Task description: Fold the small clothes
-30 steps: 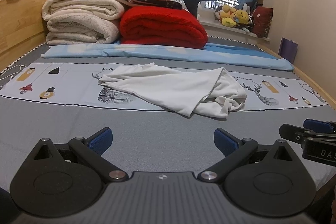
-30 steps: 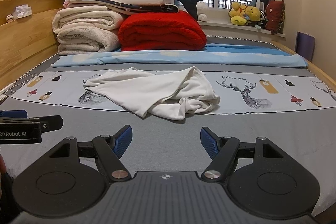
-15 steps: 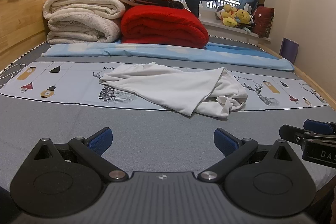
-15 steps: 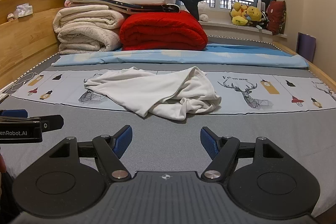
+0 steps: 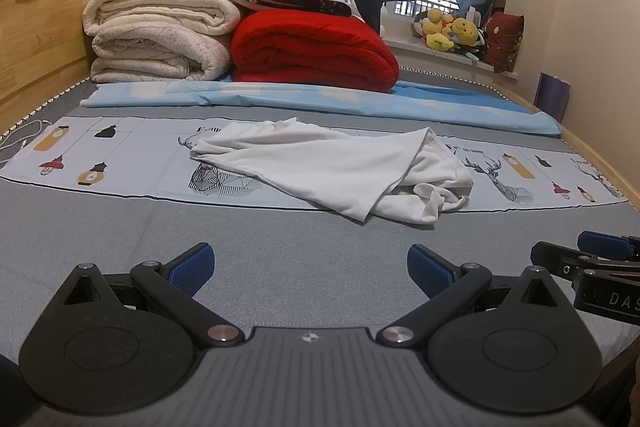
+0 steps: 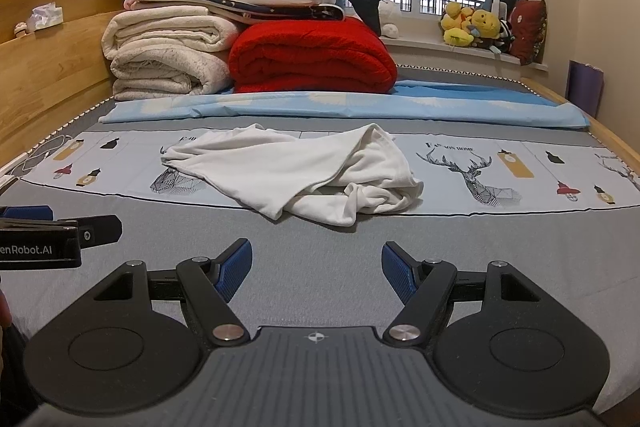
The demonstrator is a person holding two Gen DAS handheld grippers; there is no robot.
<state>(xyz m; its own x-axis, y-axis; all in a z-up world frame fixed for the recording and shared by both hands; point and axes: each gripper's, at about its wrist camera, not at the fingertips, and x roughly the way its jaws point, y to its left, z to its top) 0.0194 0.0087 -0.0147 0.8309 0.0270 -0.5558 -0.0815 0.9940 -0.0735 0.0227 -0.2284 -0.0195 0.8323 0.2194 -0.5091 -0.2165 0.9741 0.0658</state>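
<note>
So, step: approach, by my reading; nothing is gripped and no fold is started.
Garment: white garment (image 5: 336,167) lies crumpled on the printed sheet (image 5: 120,155), well ahead of both tools; flat part toward the left, bunched wad (image 6: 372,195) at its right near end.
Left gripper (image 5: 310,267): jaws wide, empty, low over the grey cover (image 5: 280,251), short of the garment.
Right gripper (image 6: 316,265): jaws wide, empty, beside the left one, also short of the garment.
Beyond garment: blue sheet (image 6: 360,107), then red blanket (image 6: 312,55) and cream stack (image 6: 168,55), well apart from it.
Next move, judged: carry both tools forward to the garment, pinch two edges or corners, spread it flat before any fold; the wad needs pulling out first.
Unclear: which garment it is, and where its hem or sleeves lie.
</note>
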